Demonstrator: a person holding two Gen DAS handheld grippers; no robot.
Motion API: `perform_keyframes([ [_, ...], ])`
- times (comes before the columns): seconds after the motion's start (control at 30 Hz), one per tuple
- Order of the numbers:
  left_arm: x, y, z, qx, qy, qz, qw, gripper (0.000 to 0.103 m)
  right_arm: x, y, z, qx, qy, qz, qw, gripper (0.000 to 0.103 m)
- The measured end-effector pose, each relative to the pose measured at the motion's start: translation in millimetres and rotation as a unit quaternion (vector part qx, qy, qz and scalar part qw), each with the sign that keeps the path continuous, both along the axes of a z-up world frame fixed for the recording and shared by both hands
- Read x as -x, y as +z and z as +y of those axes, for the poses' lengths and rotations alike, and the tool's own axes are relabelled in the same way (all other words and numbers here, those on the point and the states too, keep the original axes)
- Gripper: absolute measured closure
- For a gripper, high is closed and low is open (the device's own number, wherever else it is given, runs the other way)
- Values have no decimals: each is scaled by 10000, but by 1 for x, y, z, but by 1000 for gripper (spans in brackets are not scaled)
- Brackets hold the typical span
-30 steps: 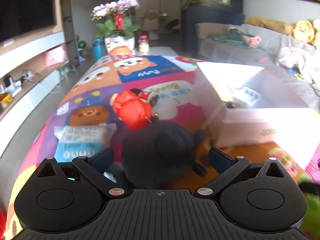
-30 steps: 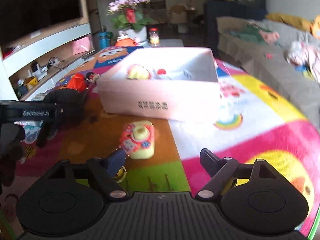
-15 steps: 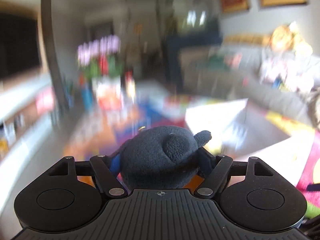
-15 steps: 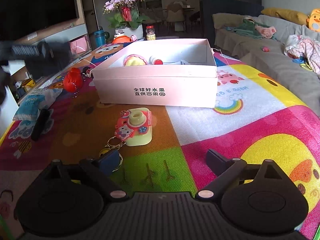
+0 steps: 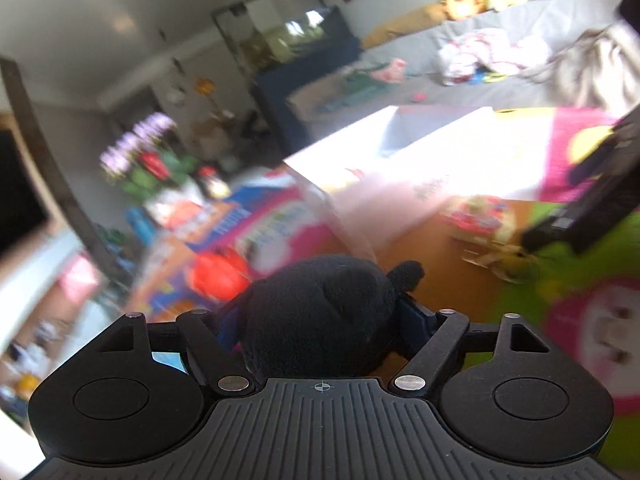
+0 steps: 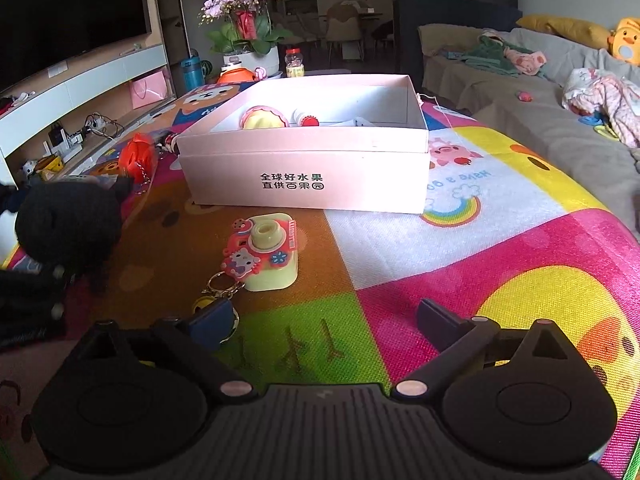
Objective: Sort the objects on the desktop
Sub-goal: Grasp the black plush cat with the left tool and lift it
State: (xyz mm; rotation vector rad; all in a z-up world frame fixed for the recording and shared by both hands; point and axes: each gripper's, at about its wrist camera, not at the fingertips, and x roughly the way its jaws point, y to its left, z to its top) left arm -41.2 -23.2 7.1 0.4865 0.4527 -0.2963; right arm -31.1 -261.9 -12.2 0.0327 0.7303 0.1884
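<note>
A black plush toy [image 5: 320, 304] sits between the pads of my left gripper [image 5: 322, 320], which presses on it while its jaws are opening a little. The right wrist view shows the same plush toy [image 6: 68, 220] low over the left part of the mat. The pink cardboard box [image 6: 304, 184] stands in the middle with a few small items inside. In front of it lies a yellow toy camera [image 6: 264, 256] with a keyring [image 6: 216, 292]. My right gripper [image 6: 324, 320] hovers just short of the camera, its jaws opening with nothing between them.
A red toy [image 6: 136, 158] on a chain lies left of the box, by a wipes pack [image 6: 80, 178]. The colourful play mat [image 6: 440, 248] covers the surface. A flower pot [image 6: 248, 32] stands at the far end, a sofa [image 6: 520, 112] along the right.
My left gripper closed on the black plush toy, lifted it, then rolled and swung right toward the box's corner. My right gripper's jaws widened; that hand stayed put.
</note>
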Motion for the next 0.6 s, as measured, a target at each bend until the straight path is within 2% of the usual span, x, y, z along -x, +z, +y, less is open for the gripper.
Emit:
perform_keyframes([
  [0.07, 6, 0, 12, 424, -132, 395, 9982, 17, 0, 3, 0, -25, 12, -18, 10000, 3],
  [0.17, 10, 5, 22, 917, -163, 706, 9932, 11, -1, 18, 4, -179, 169, -163, 9996, 3],
  [0.27, 13, 10, 38, 1533, -106, 1083, 9822, 9, -5, 41, 17, -424, 610, -277, 9969, 3],
  [0.37, 17, 14, 52, 2008, -187, 1330, 9704, 8, -17, 59, 44, -700, 1293, -109, 9891, 3],
  [0.47, 22, 19, 59, 2158, -139, 1333, 9672, 7, -31, 68, 81, -890, 1925, 172, 9771, 3],
  [0.6, 25, 20, 69, 1746, 491, 1279, 9751, 4, -29, 79, 130, -397, 2328, -54, 9717, 6],
])
